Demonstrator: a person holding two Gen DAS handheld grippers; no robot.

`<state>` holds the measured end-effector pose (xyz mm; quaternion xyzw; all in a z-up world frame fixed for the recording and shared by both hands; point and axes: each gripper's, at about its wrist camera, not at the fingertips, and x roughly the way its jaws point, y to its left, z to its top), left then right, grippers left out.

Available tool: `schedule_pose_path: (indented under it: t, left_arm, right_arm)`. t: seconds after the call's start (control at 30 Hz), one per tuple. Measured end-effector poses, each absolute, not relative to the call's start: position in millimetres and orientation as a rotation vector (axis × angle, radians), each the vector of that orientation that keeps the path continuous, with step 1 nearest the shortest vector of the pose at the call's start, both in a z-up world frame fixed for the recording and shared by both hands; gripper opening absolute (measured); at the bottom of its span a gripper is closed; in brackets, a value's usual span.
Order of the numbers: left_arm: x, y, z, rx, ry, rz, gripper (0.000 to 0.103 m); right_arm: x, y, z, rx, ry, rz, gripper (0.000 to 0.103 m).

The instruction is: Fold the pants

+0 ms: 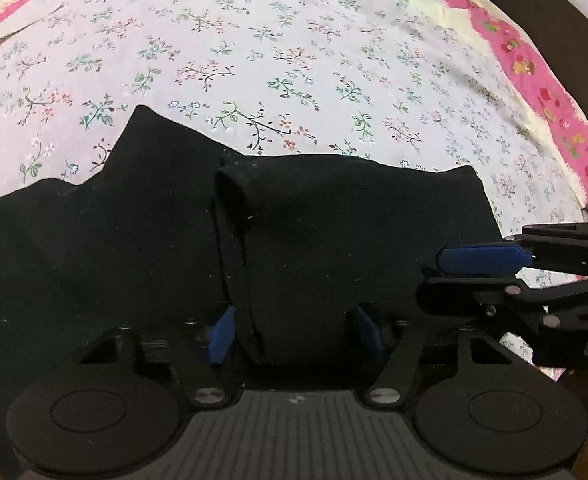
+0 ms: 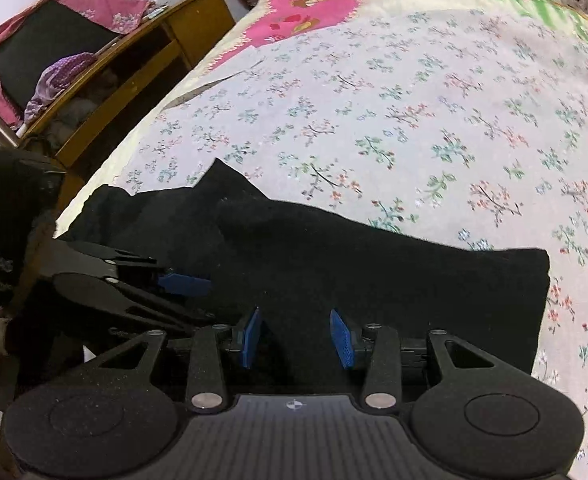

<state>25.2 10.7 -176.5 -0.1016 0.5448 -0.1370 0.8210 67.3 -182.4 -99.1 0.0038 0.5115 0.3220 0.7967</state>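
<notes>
**Now one hand holds the fold, the other stands free**

Right now the pants (image 1: 333,220) lie as a dark band along the near edge of the bed, across the flowered bedsheet (image 1: 294,60). One end runs off toward the bed's left edge, on the side of the wooden shelf (image 2: 134,64). The other ends in a squared corner toward the right. The cloth looks already doubled over, which fits a fold that is partly made rather than just started.

Your left gripper (image 1: 294,320) has a raised ridge of the black cloth standing up between its blue pads. The cloth fills the gap and laps over the right-hand pad, so you appear to be pinching a fold there. That makes sense as an anchor: it keeps the layers from sliding apart while the other hand gets ready.

Your right gripper (image 2: 295,332) sits just beside it, nearer the squared corner. Its pads stand apart with their inner faces showing. The pants lie flat beneath them, and nothing is bunched up between them. So read that hand as loose, poised over the cloth rather than gripping it.

Both tools tilt steeply down at the near edge because that is where the hem lies.

By my judgement, your next move needs the right hand to take a matching pinch before anything is lifted. Otherwise the corner may drag and skew the fold. Black cloth on black tooling hides the layer edges, so check how many layers you catch.
</notes>
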Motion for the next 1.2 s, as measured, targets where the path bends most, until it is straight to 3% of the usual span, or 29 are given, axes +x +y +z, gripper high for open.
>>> schedule_pose_path:
  t: [0.1,0.53,0.67,0.73,1.2]
  left_arm:
    - [25.9,24.0,-185.0,-0.325,1.186,-0.263,0.042]
    - [44.1,19.6,-202.8,-0.418,1.249,-0.292,0.042]
    - [24.1,7.6,-184.2,-0.260,1.192,-0.312,0.022]
    - [19.4,10.5,-181.4,-0.282,1.185,-0.319,0.019]
    - [7.7,23.4,-154.8,-0.422,1.081,-0.371,0.014]
  right_arm:
    - [69.6,-186.0,-100.7,0.000,1.110,0.682,0.027]
    - [72.4,-181.8,-109.4,0.016,1.128,0.704,0.027]
    - [72.0,-180.7,-108.0,0.029,1.119,0.715,0.027]
    - [70.7,-178.8,-107.8,0.018,1.111,0.724,0.027]
    - [71.9,-168.0,-102.1,0.030,1.140,0.744,0.023]
